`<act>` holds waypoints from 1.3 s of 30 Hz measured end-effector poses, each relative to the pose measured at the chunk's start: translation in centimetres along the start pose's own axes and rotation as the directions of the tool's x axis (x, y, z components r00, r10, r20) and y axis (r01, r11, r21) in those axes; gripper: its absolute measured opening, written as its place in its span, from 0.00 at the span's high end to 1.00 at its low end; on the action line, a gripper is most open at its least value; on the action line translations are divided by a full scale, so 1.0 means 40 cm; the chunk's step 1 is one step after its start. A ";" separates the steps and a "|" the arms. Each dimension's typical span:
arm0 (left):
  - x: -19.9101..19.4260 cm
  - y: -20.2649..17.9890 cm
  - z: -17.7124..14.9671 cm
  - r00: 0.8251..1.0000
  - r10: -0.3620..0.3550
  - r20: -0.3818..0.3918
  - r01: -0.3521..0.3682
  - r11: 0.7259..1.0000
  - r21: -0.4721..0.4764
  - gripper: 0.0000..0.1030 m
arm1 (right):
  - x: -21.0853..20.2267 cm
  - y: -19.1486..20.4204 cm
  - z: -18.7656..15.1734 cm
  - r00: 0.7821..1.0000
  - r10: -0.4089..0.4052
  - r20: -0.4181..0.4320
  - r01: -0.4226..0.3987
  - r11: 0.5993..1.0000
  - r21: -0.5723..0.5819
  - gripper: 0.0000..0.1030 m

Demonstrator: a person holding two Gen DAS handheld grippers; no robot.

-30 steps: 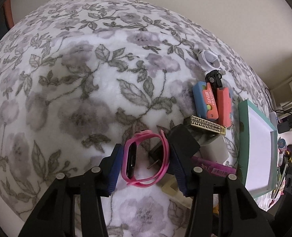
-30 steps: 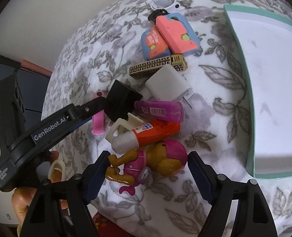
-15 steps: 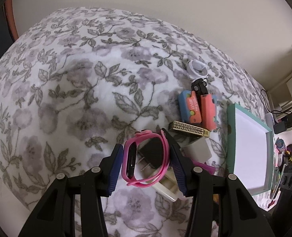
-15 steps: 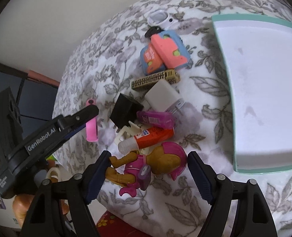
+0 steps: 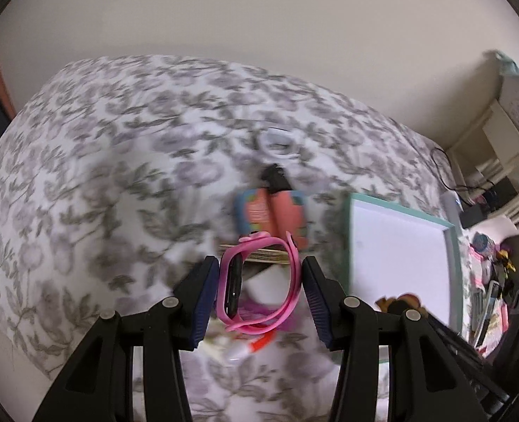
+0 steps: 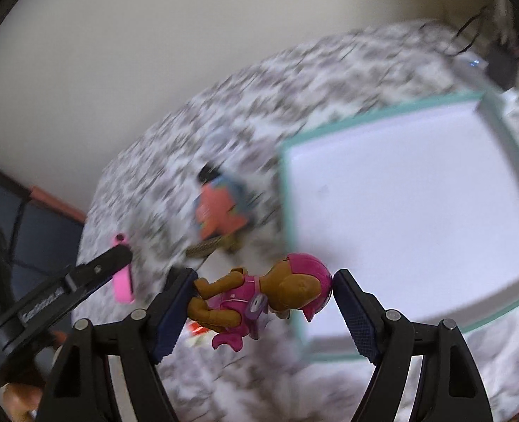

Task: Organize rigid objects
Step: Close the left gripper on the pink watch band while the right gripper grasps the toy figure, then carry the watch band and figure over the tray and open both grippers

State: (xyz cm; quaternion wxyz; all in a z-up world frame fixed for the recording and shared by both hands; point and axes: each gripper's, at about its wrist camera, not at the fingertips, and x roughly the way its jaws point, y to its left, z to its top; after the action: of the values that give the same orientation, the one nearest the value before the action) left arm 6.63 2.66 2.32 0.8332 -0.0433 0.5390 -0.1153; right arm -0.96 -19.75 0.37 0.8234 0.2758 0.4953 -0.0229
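Note:
My left gripper (image 5: 259,292) is shut on a pink wristband watch (image 5: 259,281) and holds it above the flowered bedspread (image 5: 101,183). My right gripper (image 6: 264,302) is shut on a brown toy dog figure with a pink helmet (image 6: 270,299), lifted off the bed. A white tray with a teal rim (image 5: 451,246) lies to the right; in the right wrist view the tray rim (image 6: 285,211) lies just beyond the figure. The left gripper and the watch (image 6: 122,281) show at the left of the right wrist view.
A pile stays on the bed: orange and blue toy blocks (image 5: 270,214), a gold patterned bar (image 5: 259,255), a white charger, an orange tube (image 5: 259,343), a white ring case (image 5: 278,142). Clutter and cables lie at the far right (image 5: 484,263).
Both grippers have risen and swung right toward the tray. The right gripper closed on the toy dog and lifted it off the pile. The left still holds the watch.

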 end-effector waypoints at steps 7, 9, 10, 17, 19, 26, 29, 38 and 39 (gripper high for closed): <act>0.049 -0.143 0.009 0.999 -0.018 -0.037 0.021 0.997 0.076 0.51 | -0.036 -0.143 0.063 0.995 -0.082 0.061 0.075 0.990 0.117 0.21; 0.065 -0.179 0.010 0.999 -0.016 -0.049 0.021 0.995 0.095 0.51 | -0.037 -0.180 0.078 0.990 -0.124 0.071 0.113 0.983 0.148 0.21; 0.073 -0.193 0.011 0.998 -0.016 -0.054 0.021 0.995 0.102 0.51 | -0.039 -0.194 0.081 0.988 -0.136 0.072 0.124 0.980 0.157 0.21; 0.127 -0.302 0.016 0.997 -0.014 -0.081 0.027 0.987 0.160 0.51 | -0.030 -0.273 0.115 0.963 -0.256 0.087 0.237 0.953 0.190 0.21; 0.141 -0.325 0.017 0.996 -0.015 -0.088 0.030 0.985 0.172 0.51 | -0.027 -0.294 0.120 0.955 -0.284 0.087 0.263 0.944 0.200 0.21; 0.199 -0.392 0.020 0.993 -0.017 -0.117 0.040 0.979 0.202 0.51 | -0.035 -0.335 0.142 0.926 -0.360 0.119 0.330 0.920 0.212 0.21; 0.221 -0.420 0.019 0.991 -0.020 -0.129 0.047 0.975 0.215 0.51 | -0.032 -0.349 0.147 0.916 -0.382 0.120 0.351 0.911 0.218 0.21; 0.252 -0.457 0.018 0.990 -0.029 -0.137 0.061 0.970 0.234 0.51 | -0.027 -0.383 0.150 0.901 -0.418 0.113 0.384 0.892 0.238 0.21; 0.253 -0.457 0.018 0.990 -0.029 -0.137 0.061 0.970 0.235 0.51 | -0.025 -0.384 0.151 0.902 -0.417 0.111 0.384 0.892 0.238 0.21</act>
State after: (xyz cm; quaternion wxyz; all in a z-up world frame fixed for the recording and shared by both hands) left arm 8.61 -17.54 -2.77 0.7918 0.0526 0.5745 -0.2005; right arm -1.41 -35.86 -3.27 0.8040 0.2501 0.4689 -0.2667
